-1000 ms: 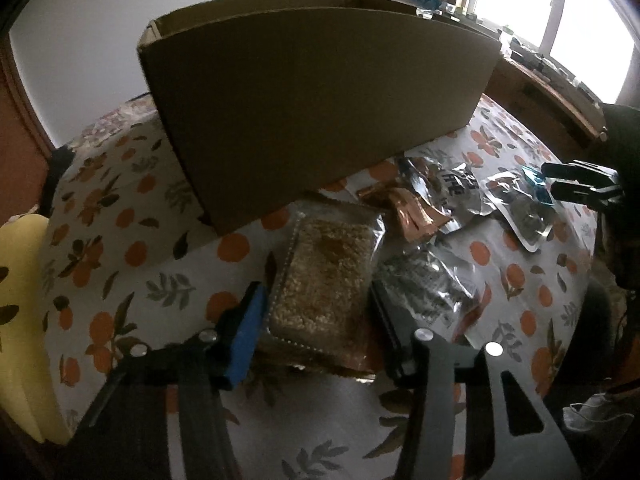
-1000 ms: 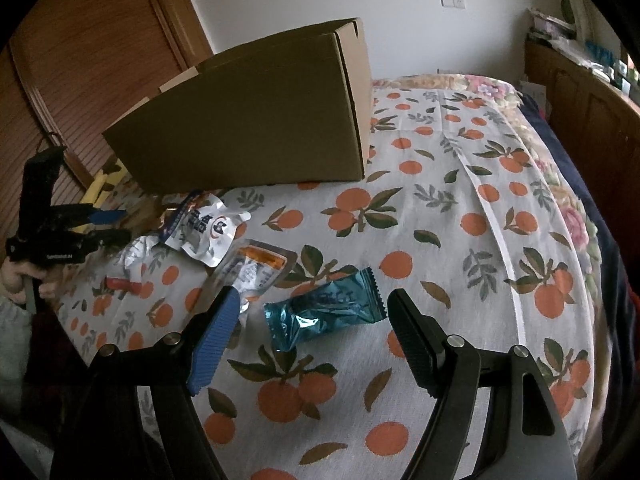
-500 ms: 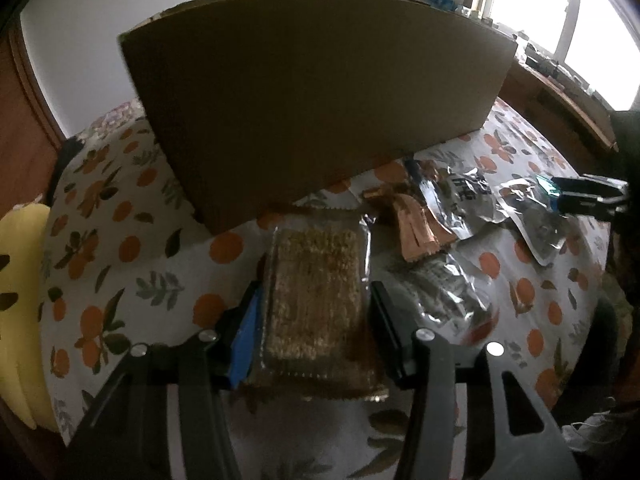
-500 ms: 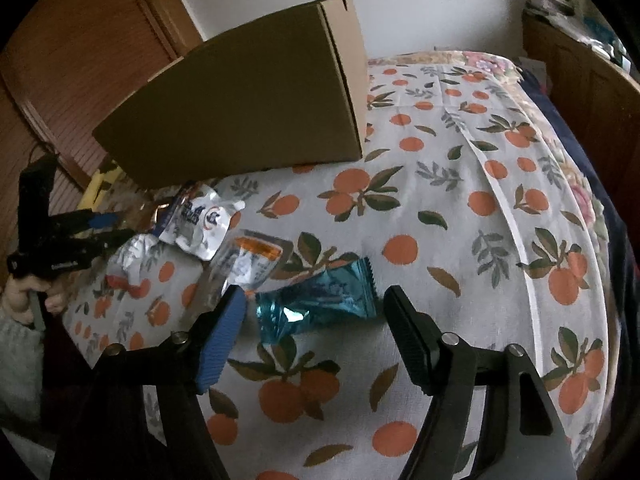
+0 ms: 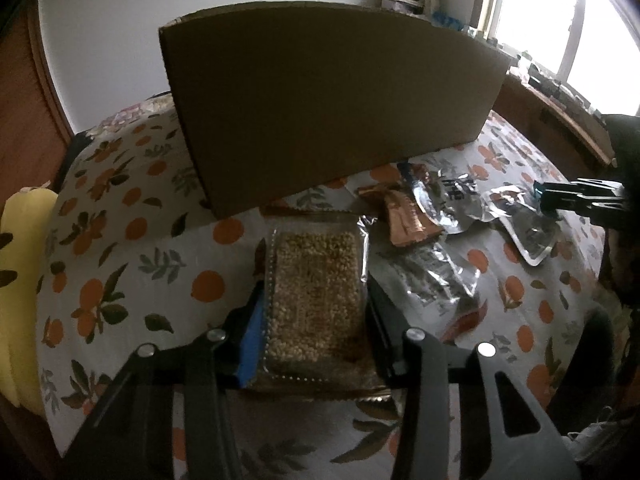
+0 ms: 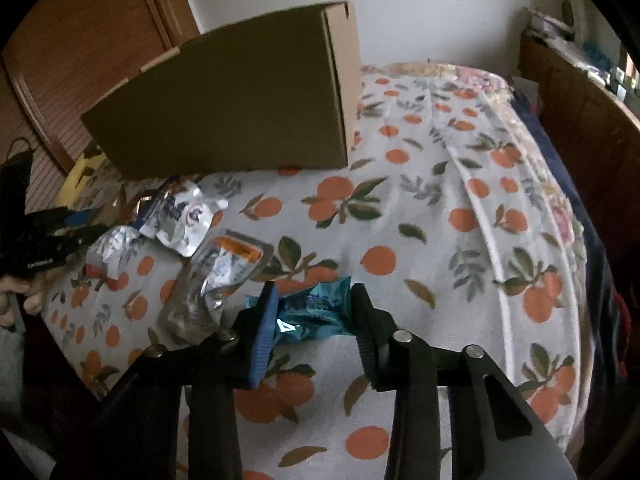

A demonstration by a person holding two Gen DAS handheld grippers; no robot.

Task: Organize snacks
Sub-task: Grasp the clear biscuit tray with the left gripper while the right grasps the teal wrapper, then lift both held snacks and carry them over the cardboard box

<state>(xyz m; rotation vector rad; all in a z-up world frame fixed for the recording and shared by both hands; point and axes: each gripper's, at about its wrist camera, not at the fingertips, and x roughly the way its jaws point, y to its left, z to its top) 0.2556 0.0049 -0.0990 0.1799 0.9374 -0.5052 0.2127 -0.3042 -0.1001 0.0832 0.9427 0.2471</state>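
My left gripper (image 5: 316, 304) is shut on a clear pack of grain bars (image 5: 316, 296), held in front of the brown cardboard box (image 5: 328, 108). My right gripper (image 6: 314, 308) is shut on a teal snack packet (image 6: 316, 312), just above the orange-print cloth (image 6: 420, 240). Loose on the cloth lie a copper wrapper (image 5: 404, 216), silver pouches (image 5: 452, 196) and a crinkled silver pack (image 5: 436, 276). In the right wrist view a clear orange-labelled pouch (image 6: 216, 272) and a white pouch (image 6: 180, 216) lie left of my right gripper. The box (image 6: 236, 116) stands behind them.
A yellow plush (image 5: 20, 280) lies at the left edge of the bed. Wooden cabinets (image 6: 588, 100) run along the right side, a wooden door (image 6: 80, 52) stands at the left. The right gripper shows at the right of the left wrist view (image 5: 540, 200).
My left gripper closed on the grain bar pack and raised it. My right gripper moved down onto the teal packet and closed on it.
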